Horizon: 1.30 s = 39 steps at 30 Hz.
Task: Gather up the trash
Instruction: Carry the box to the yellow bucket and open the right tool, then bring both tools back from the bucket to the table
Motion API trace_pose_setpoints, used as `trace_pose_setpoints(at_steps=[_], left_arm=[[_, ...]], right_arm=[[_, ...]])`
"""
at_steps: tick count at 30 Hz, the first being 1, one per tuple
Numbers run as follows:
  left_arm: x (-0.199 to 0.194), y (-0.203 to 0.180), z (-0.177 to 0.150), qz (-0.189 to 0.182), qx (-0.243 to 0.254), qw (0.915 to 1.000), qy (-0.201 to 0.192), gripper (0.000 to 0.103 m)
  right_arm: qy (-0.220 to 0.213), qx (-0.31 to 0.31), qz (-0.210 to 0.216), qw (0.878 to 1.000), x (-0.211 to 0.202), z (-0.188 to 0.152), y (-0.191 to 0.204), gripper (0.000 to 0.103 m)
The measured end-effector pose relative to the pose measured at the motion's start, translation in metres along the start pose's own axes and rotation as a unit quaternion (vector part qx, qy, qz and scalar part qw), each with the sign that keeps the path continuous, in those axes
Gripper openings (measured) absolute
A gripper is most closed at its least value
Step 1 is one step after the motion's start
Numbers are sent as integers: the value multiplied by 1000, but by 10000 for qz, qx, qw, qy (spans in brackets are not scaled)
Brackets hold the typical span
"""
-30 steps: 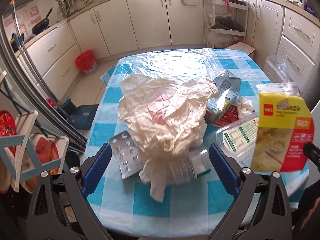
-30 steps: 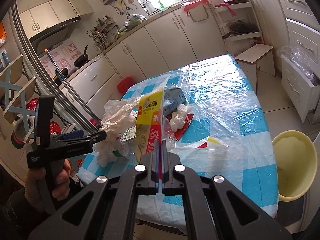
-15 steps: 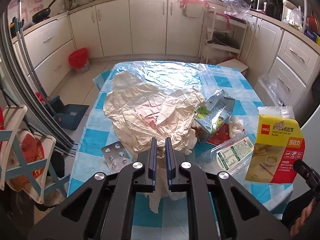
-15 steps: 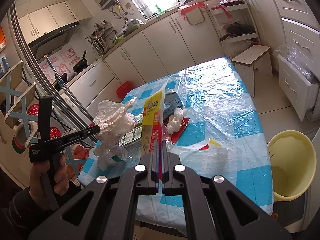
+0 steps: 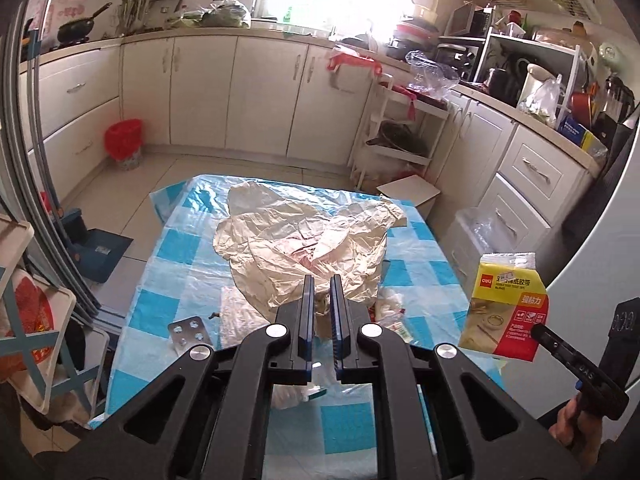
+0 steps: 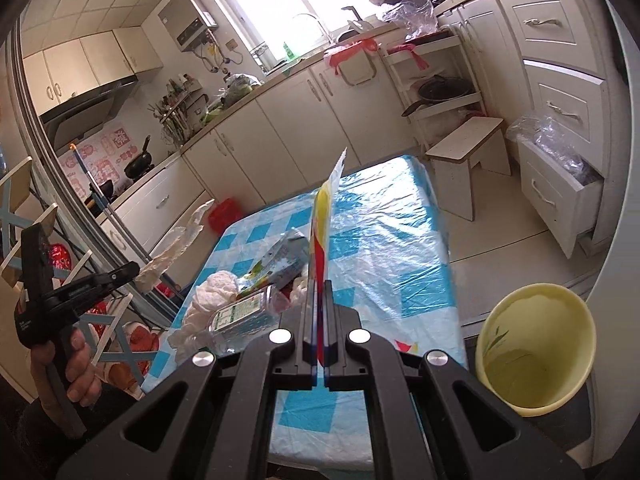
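Crumpled cream plastic, a thin bag (image 5: 304, 248), is pinched between the nearly closed jaws of my left gripper (image 5: 321, 304), and it billows up in front of the fingers, lifted off the table. In the right wrist view the same bag trails from that gripper as a pale, ragged strip (image 6: 176, 248) held out past the table's left edge. My right gripper (image 6: 319, 300) is clamped tight on a yellow and red tape packet (image 6: 322, 224), which stands edge-on straight up between the fingers; from the left camera its yellow face (image 5: 506, 306) hangs in the air off the table's right side.

Below both tools lies the blue-and-white checked tablecloth (image 6: 392, 240) under clear film. Still on it: a clear plastic bottle (image 6: 240, 316) on its side, a grey-blue carton (image 6: 280, 260) just behind it, white crumpled tissue (image 6: 216, 286) beside the bottle, and a silver blister pack (image 5: 188, 332) near the left edge. A yellow bin (image 6: 536, 344) stands on the floor just off the table's near right corner.
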State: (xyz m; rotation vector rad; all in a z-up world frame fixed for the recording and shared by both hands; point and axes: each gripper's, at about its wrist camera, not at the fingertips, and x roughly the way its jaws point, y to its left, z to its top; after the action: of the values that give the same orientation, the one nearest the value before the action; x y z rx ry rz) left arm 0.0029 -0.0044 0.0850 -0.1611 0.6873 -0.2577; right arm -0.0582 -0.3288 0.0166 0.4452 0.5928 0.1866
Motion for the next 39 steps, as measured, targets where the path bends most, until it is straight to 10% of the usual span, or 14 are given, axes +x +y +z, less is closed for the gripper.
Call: trace_pose_setpoints(at_steps=[9,21,24,26,33,39], left_arm=[[7,-67,-3,-716,313,9969,113,7],[31,-153,-32,-1284,734,9877,502,7],[38,-169,-41,-1359,814,9855,612,7],[42,-177,-47,-1402,865,9840,684,7],[70,-214,-70,-1491,1083,9771,1064,7],[109,-264,-92,-1613,1415,9663,1421,7]], right_arm=[[-19,207,-1352,9906,-24,21,-71,2],[1785,452,-2752,9436,60,4,-152,3],[2036,706,-2849,9340,69,-3,-166,17],[1874,908,-2812,9368,62,-1,-170,36],[72,907,-2565,9622,-3,30,-142,49],[-1676,444,-2505,9525,-66,48,-107,61]])
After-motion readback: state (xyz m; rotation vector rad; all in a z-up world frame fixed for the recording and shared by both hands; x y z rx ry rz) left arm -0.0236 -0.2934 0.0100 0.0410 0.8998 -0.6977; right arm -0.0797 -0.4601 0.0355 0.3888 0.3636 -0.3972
